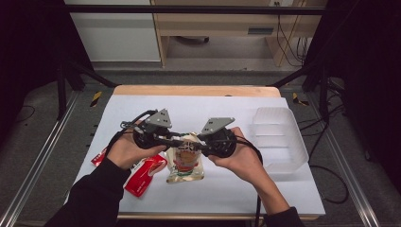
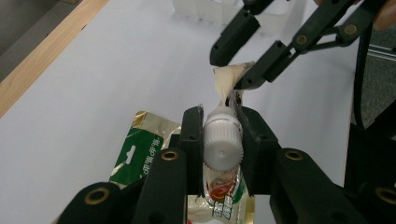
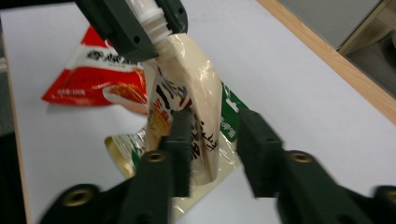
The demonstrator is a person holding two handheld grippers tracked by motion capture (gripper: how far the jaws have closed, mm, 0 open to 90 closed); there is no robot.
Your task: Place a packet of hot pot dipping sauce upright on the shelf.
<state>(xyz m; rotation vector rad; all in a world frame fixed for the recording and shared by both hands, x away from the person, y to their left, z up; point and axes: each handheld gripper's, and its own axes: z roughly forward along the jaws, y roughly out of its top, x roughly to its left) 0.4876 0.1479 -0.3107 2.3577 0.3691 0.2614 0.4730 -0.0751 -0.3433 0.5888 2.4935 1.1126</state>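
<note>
- The left gripper (image 2: 218, 140) has its jaws pressed on the white screw cap (image 2: 223, 142) of a spouted pouch (image 1: 185, 163), one jaw on each side of the cap.
- The right gripper (image 3: 212, 140) has its jaws spread, with the cream body of the pouch standing between them; in the left gripper view one of its jaws touches the pouch's upper corner (image 2: 229, 77), but I cannot tell if it grips firmly.
- Judging from this, the pouch is picked up at its cap end and steadied; the cap looks still on, so any unscrewing or moving remains to do.
- Under the pouch lies a green-and-gold packet (image 2: 140, 149), flat on the white tabletop (image 1: 208, 111).
- Left of the pouch, a red packet (image 1: 144, 174) lies untouched.
- Right of the pouch, well apart, the clear plastic container (image 1: 279, 137) stands with nothing visible inside, so nothing looks packed yet.
</note>
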